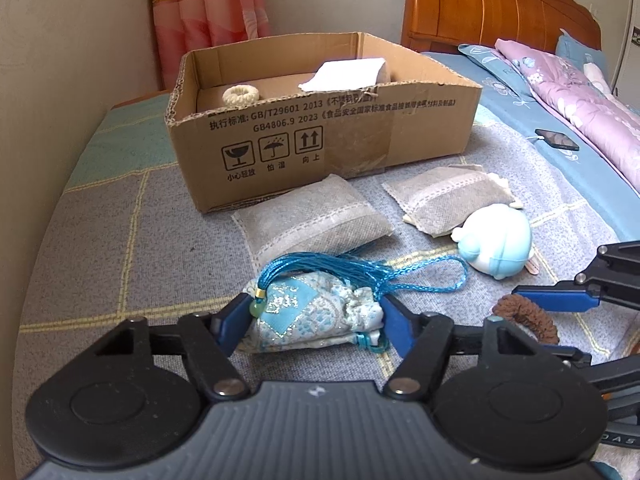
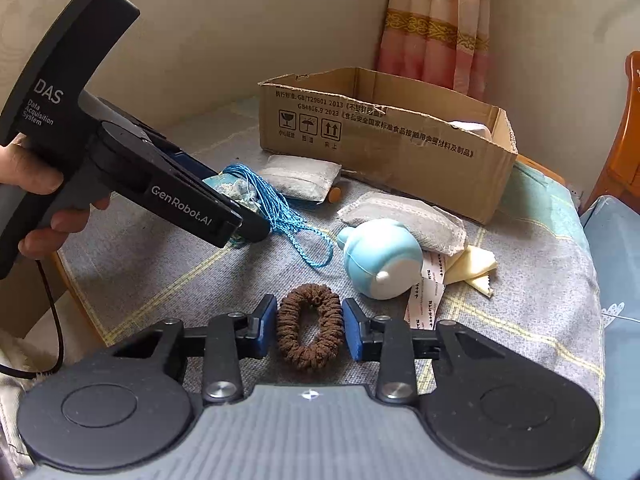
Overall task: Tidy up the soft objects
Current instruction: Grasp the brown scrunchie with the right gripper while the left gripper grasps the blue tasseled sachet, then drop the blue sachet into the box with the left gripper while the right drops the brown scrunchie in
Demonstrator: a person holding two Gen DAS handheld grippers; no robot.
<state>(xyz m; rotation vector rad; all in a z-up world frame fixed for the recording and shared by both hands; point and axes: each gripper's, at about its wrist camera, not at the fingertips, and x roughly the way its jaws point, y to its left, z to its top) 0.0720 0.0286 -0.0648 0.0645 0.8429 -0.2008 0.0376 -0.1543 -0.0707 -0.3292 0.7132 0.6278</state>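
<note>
My left gripper (image 1: pixel 314 316) is shut on a blue patterned sachet pouch (image 1: pixel 316 312) with a blue tassel cord (image 1: pixel 360 272), low over the bed cover. My right gripper (image 2: pixel 310 328) has its blue pads against both sides of a brown knitted hair tie (image 2: pixel 310 328), which lies on the cover; the tie also shows in the left wrist view (image 1: pixel 528 316). Two grey sachet pillows (image 1: pixel 316 220) (image 1: pixel 448 196) and a pale blue soft toy (image 1: pixel 496 244) lie ahead. A cardboard box (image 1: pixel 320 136) behind them holds a cream hair tie (image 1: pixel 240 96) and a white item (image 1: pixel 344 74).
A wall and curtain (image 1: pixel 208 12) stand behind the box. A wooden headboard (image 1: pixel 500 4), a pink quilt (image 1: pixel 580 108) and a phone (image 1: pixel 558 139) lie to the right. Paper strips (image 2: pixel 426 292) and a yellow cloth (image 2: pixel 472 266) lie by the toy.
</note>
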